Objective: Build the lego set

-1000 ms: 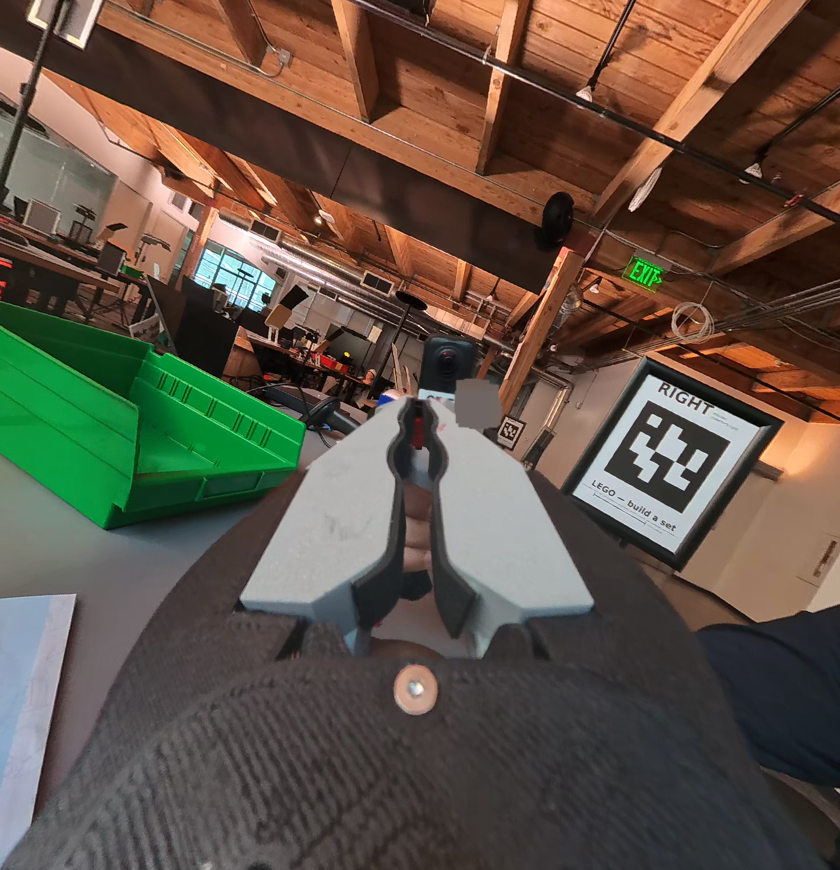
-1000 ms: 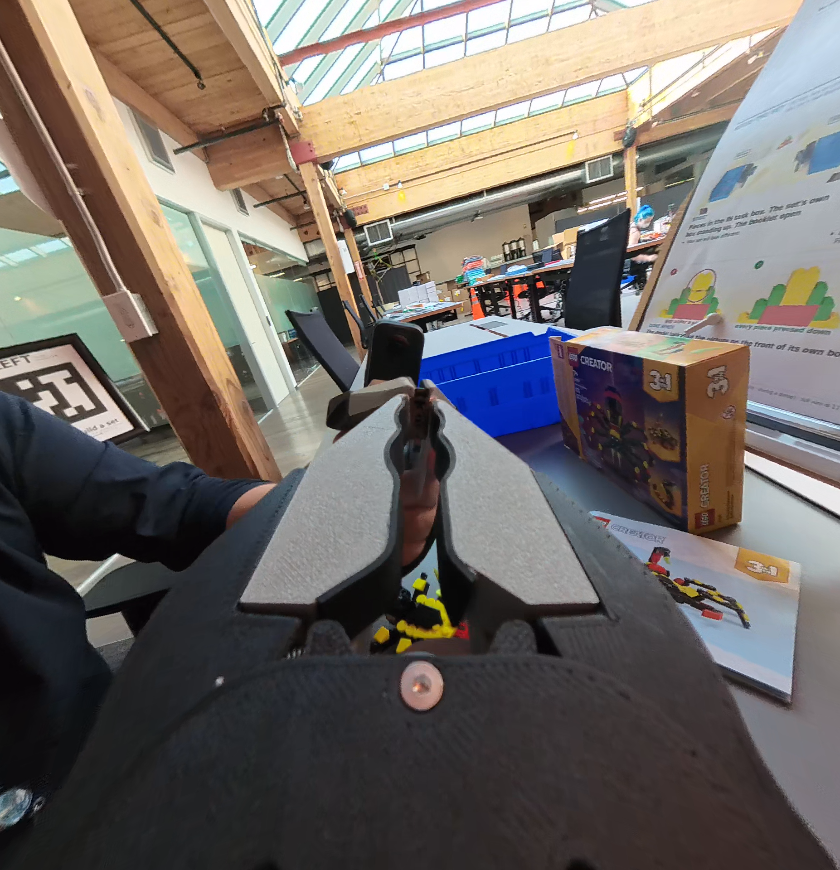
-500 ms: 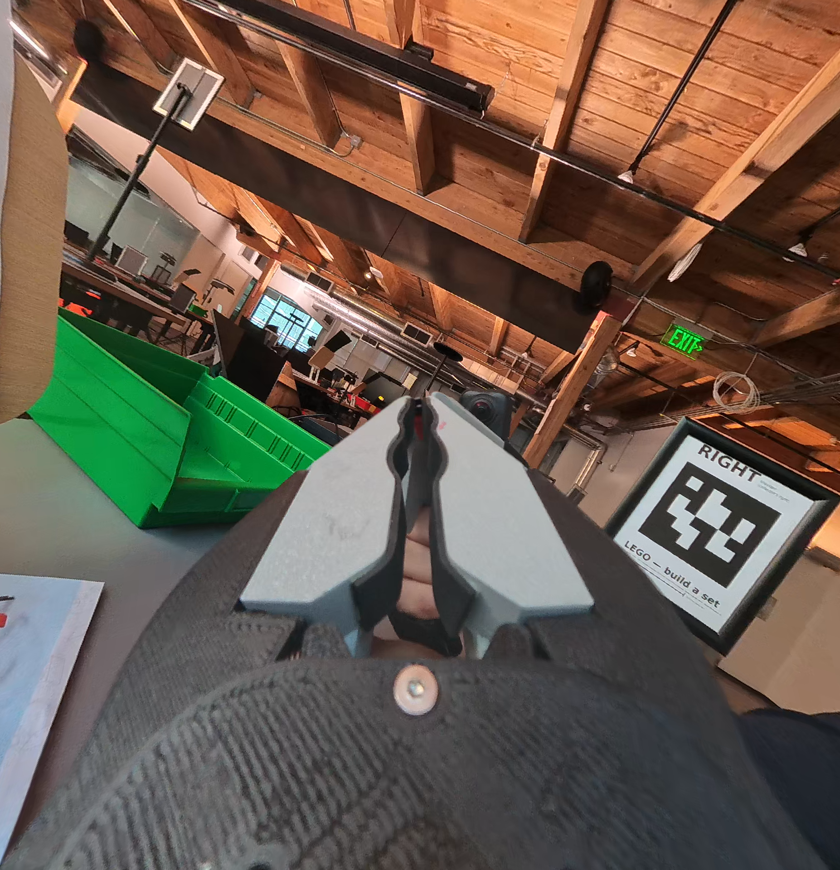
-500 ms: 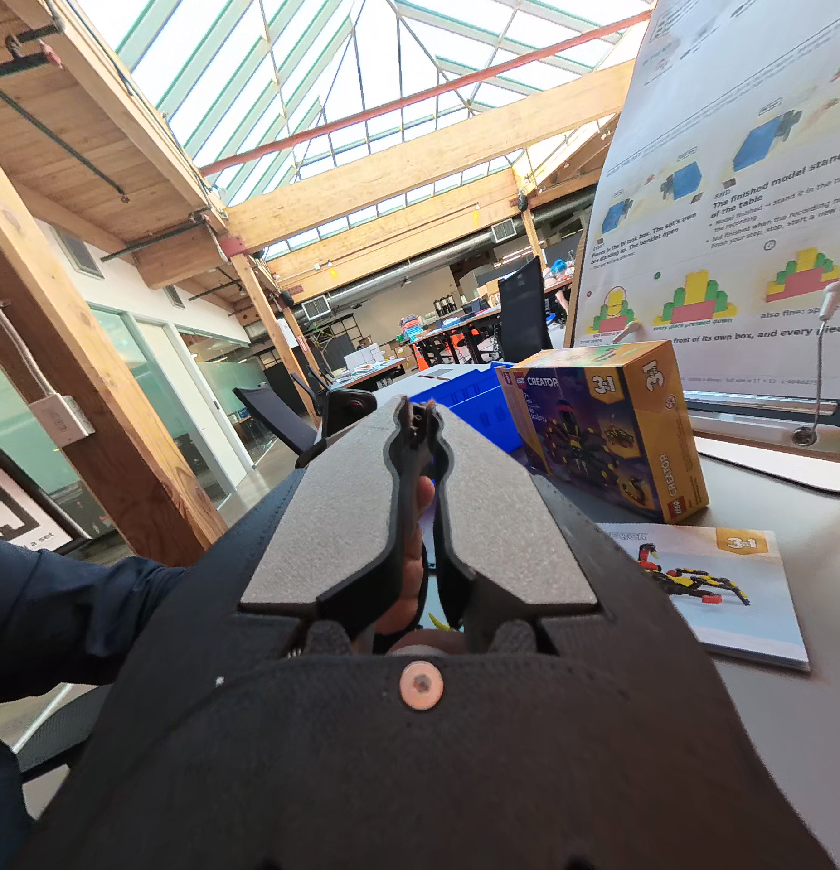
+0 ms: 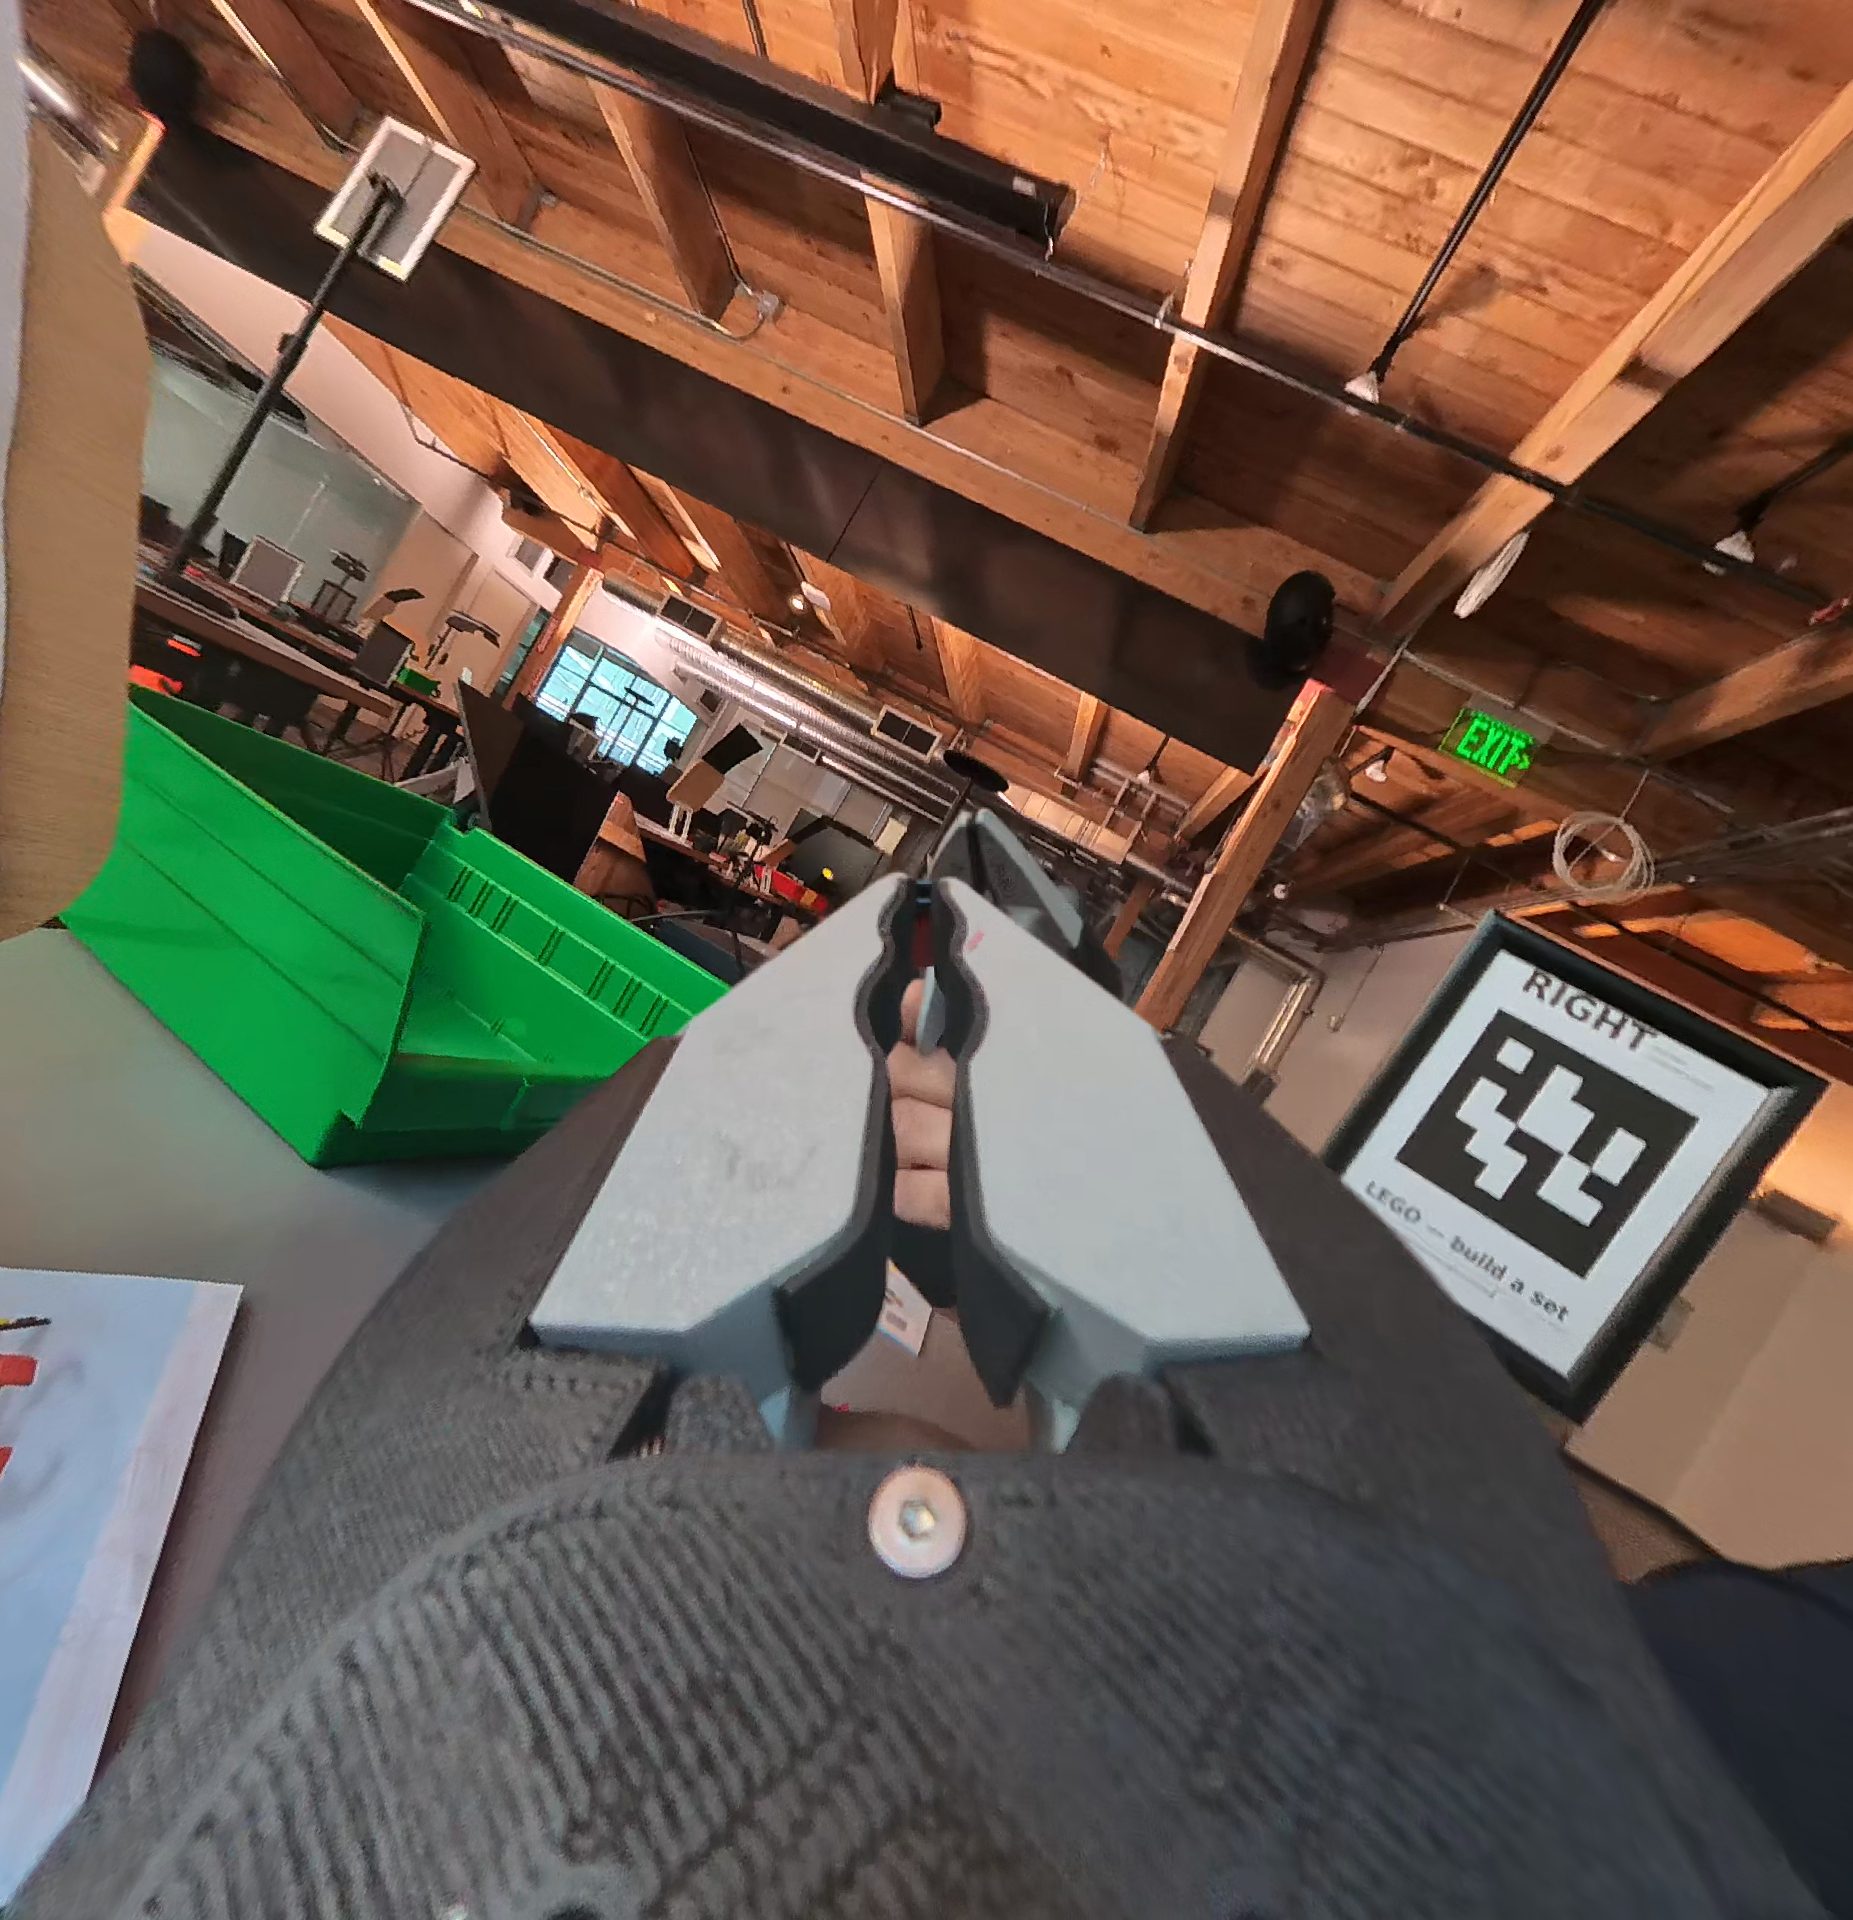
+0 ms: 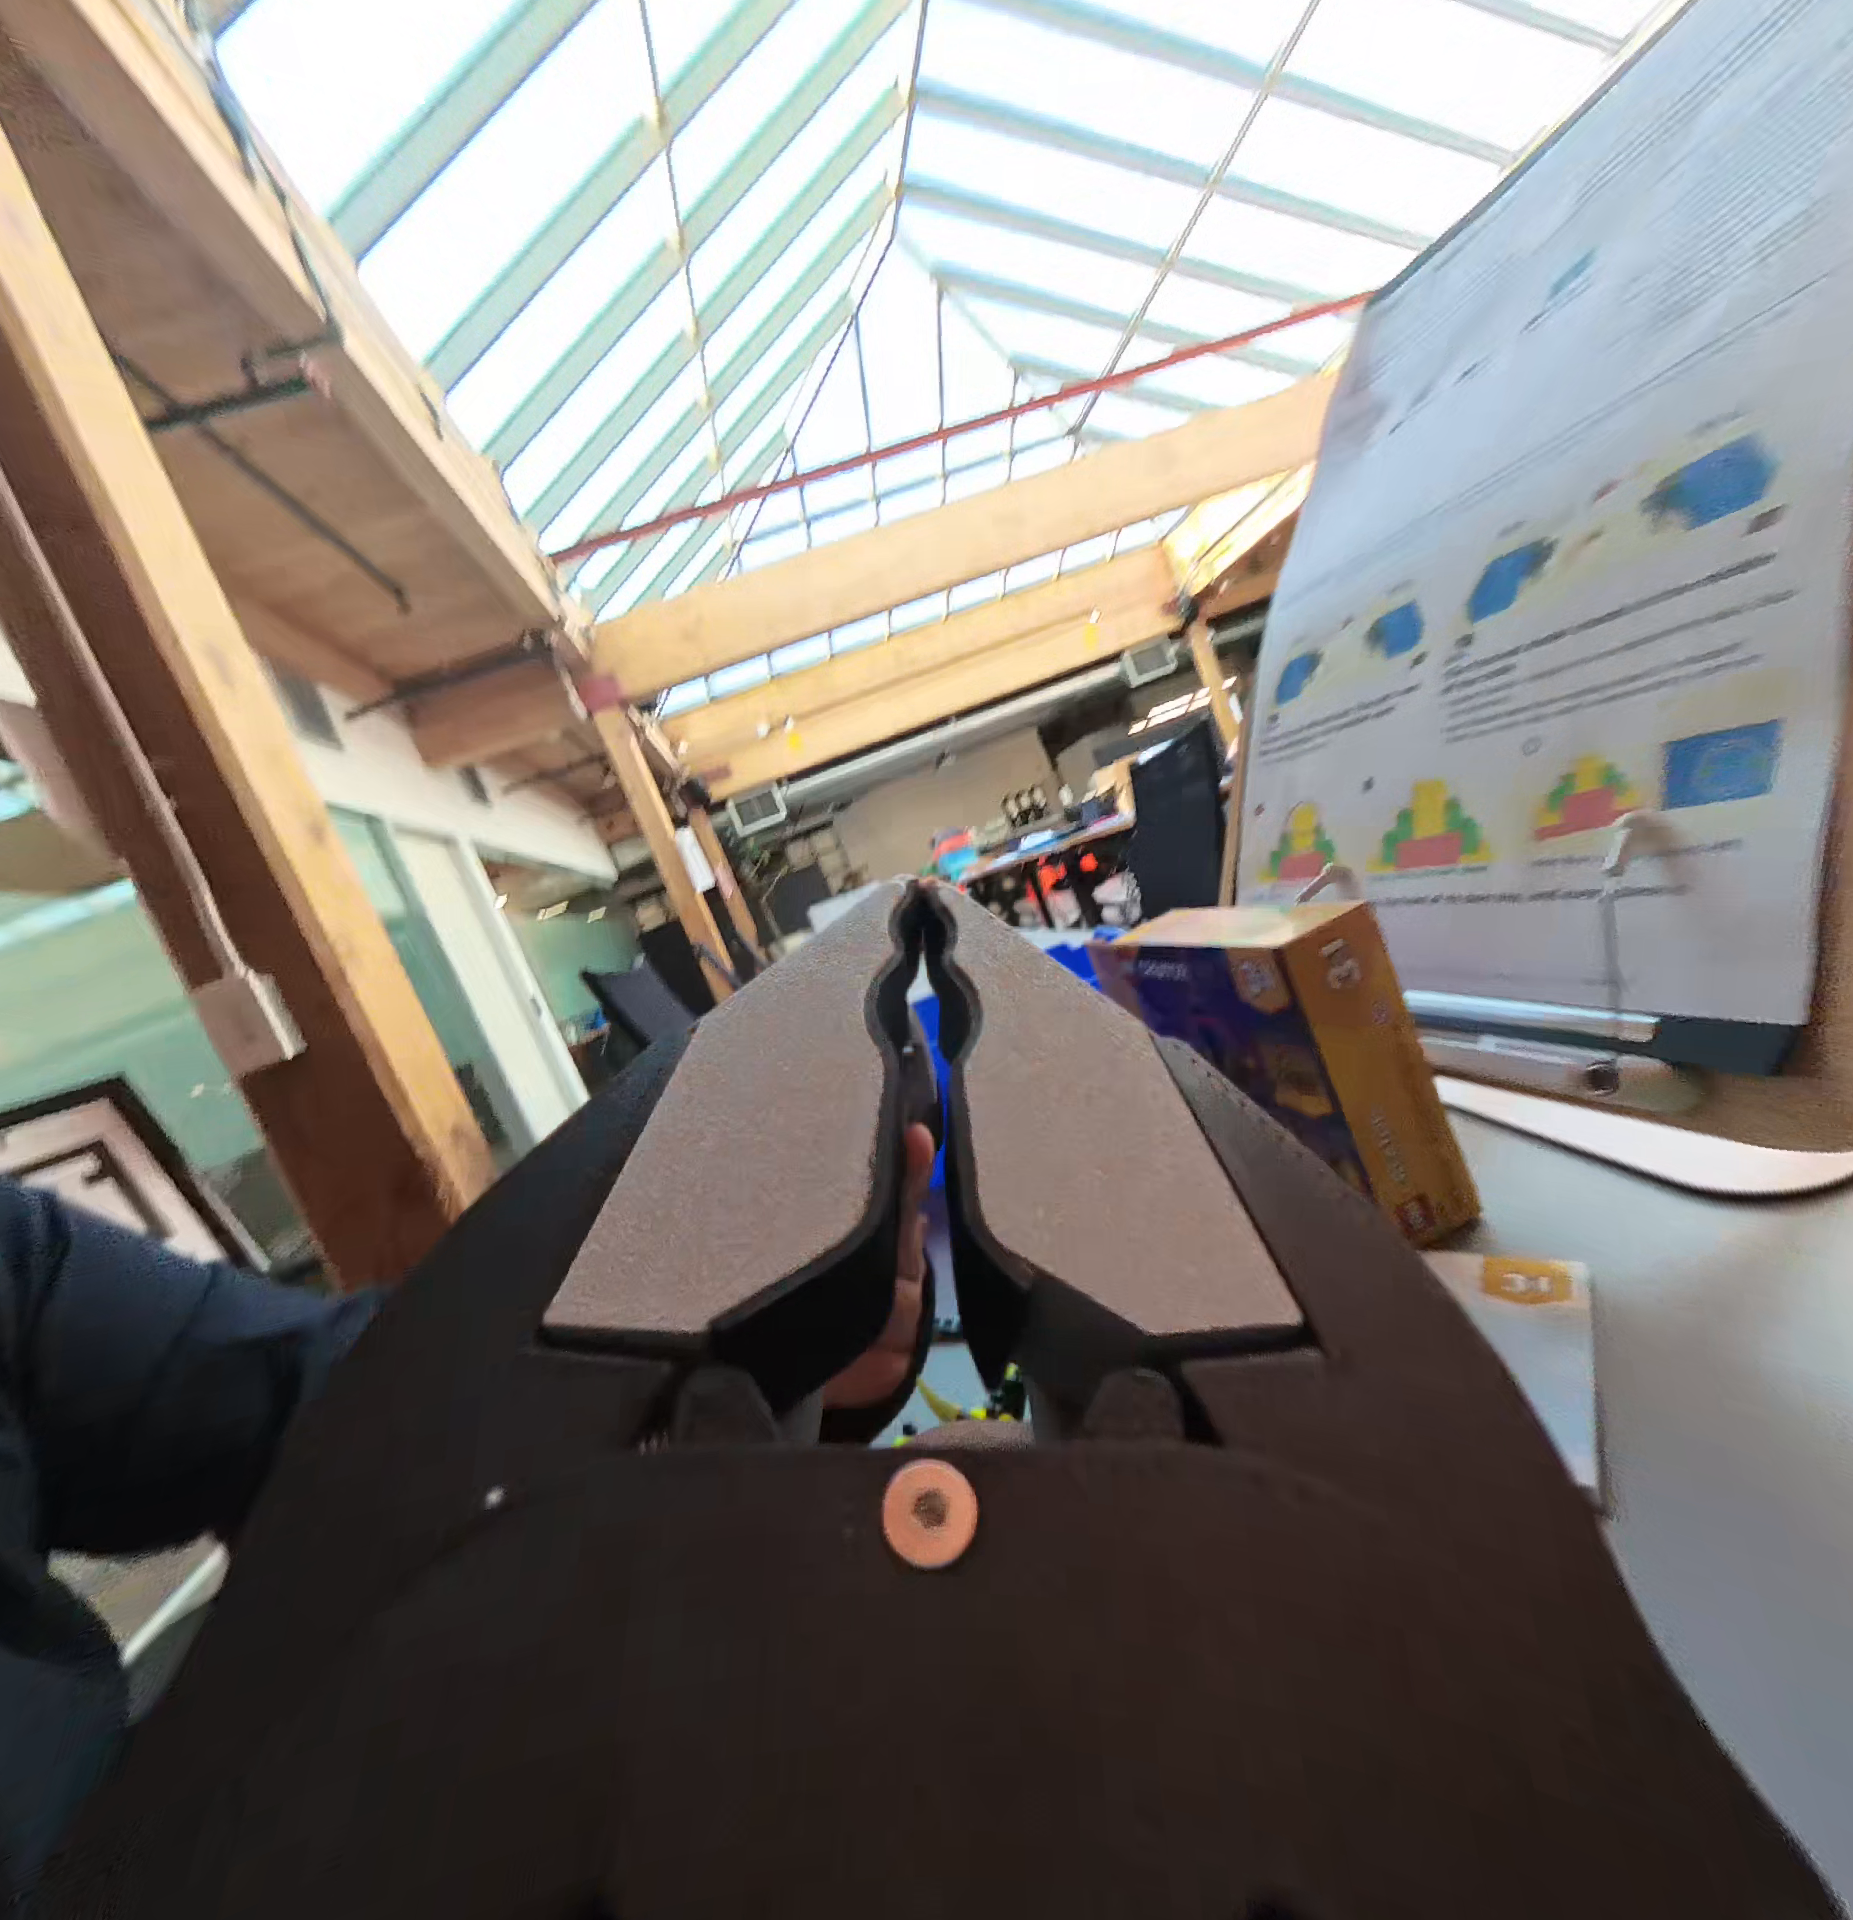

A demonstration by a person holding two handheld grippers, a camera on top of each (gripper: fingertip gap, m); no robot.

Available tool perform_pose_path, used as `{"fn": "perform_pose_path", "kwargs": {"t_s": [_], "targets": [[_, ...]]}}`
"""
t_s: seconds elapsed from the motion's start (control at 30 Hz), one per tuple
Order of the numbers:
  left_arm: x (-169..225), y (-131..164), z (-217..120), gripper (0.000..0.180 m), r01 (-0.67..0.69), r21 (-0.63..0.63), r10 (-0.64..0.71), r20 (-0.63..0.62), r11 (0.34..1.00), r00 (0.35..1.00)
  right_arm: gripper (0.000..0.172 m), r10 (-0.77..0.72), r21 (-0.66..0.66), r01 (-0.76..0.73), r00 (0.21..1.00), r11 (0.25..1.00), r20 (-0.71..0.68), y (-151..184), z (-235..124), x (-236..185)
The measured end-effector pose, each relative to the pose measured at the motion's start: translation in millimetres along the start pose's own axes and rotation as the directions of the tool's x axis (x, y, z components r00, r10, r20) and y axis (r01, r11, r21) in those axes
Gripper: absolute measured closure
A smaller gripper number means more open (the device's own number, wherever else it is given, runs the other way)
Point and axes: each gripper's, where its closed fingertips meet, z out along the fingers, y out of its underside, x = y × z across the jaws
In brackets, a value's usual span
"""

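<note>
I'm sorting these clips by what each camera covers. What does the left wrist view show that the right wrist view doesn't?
Only the left wrist view: a green bin, a lit green exit sign and a framed black-and-white marker sign.
Only the right wrist view: a skylight, a toy set box, a blue bin behind it, and an instruction board.
Both: a grey table, a booklet, wooden beams, and each view's own fingers closed together.

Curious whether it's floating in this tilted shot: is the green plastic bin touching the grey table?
Touching. The left wrist view shows the green plastic bin sitting with its base flat on the grey table.
</note>
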Motion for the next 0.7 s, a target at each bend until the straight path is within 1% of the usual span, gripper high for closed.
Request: {"fn": "perform_pose_path", "kwargs": {"t_s": [0.1,0.17,0.33,0.4,0.47,0.6,0.7], "targets": [[6.5,9.7,4.2,0.18,-0.021,-0.048,0.019,-0.03,0.999,0.999,0.172,-0.024,-0.174,0.033,0.998,0.984,0.052,35.1,16.1,-9.9],[9.6,10.2,5.0,0.18,-0.021,-0.05,0.019,-0.047,0.999,0.999,0.172,-0.045,-0.23,0.057,0.997,0.972,0.057,47.5,21.0,-10.5],[11.8,3.2,2.3,0.18,0.006,-0.031,-0.009,-0.072,0.999,0.997,0.172,-0.075,-0.228,0.118,0.979,0.966,0.189,45.9,19.5,-35.2],[12.1,0.8,1.7,0.18,0.025,-0.022,-0.026,-0.076,0.999,0.997,0.161,-0.133,-0.238,0.171,0.977,0.956,0.168,45.0,18.8,-33.5],[12.7,0.7,1.7,0.18,0.03,-0.027,-0.033,-0.081,0.999,0.996,0.153,-0.203,-0.277,0.233,0.97,0.932,0.13,48.3,17.9,-27.6],[14.1,2.4,2.3,0.18,0.046,-0.041,-0.049,-0.09,0.998,0.995,0.146,-0.312,-0.301,0.321,0.947,0.898,0.078,50.6,18.6,-18.3],[12.8,5.1,3.0,0.18,0.066,-0.059,-0.071,-0.086,0.996,0.994,0.146,-0.45,-0.309,0.446,0.891,0.84,0.063,52.1,19.6,-16.4]]}}
